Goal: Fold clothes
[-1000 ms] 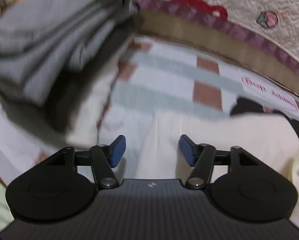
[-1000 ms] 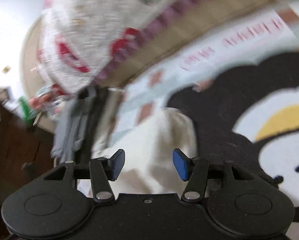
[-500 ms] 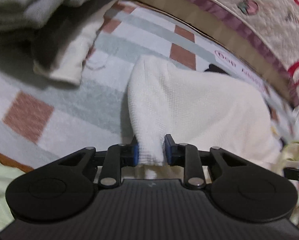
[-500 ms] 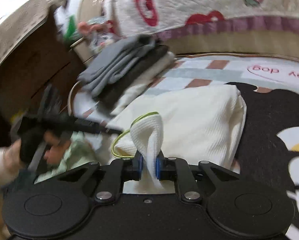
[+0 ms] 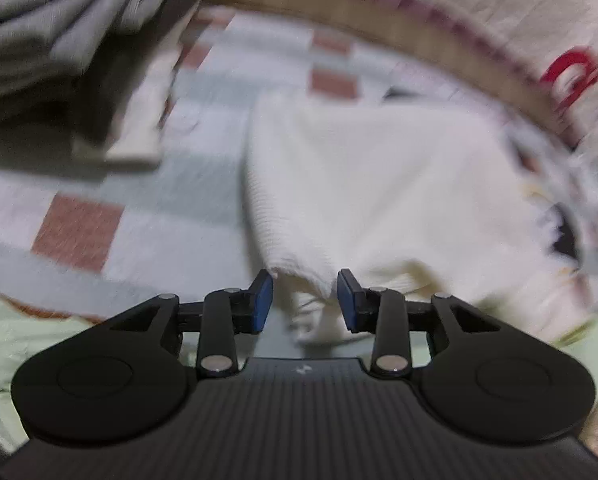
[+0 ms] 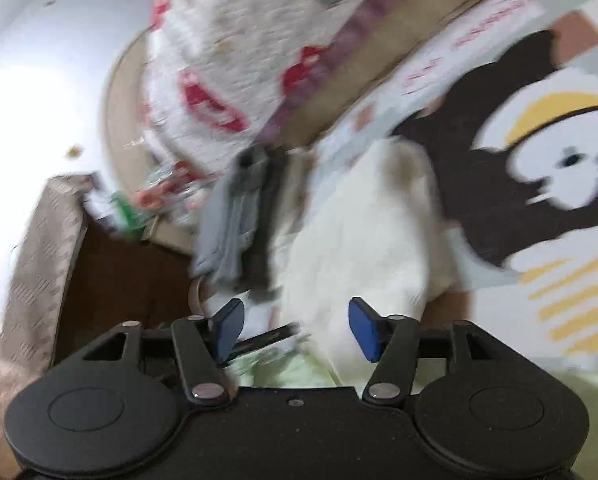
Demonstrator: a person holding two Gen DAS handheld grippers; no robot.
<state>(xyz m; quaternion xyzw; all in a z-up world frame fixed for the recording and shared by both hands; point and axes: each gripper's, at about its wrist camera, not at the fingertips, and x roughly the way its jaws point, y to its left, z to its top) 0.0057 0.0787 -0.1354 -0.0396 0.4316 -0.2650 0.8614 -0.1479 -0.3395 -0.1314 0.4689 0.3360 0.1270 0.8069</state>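
Note:
A cream knit garment [image 5: 379,184] lies folded on a patterned rug [image 5: 147,200]. My left gripper [image 5: 305,300] is open, its blue pads on either side of the garment's near edge, not clamped. In the right wrist view the same cream garment [image 6: 371,240] lies ahead. My right gripper [image 6: 297,328] is open and empty just above its near end. Both views are motion blurred.
A stack of folded grey, dark and cream clothes [image 5: 59,40] lies at the left, also in the right wrist view [image 6: 239,224]. A quilted bed cover [image 6: 239,40] hangs behind. A brown cabinet [image 6: 111,272] stands at the left. Pale green cloth [image 5: 15,332] lies near me.
Half a second ago both grippers were shut on the cream garment's edge. Both have now opened and let go, and the garment lies on the rug.

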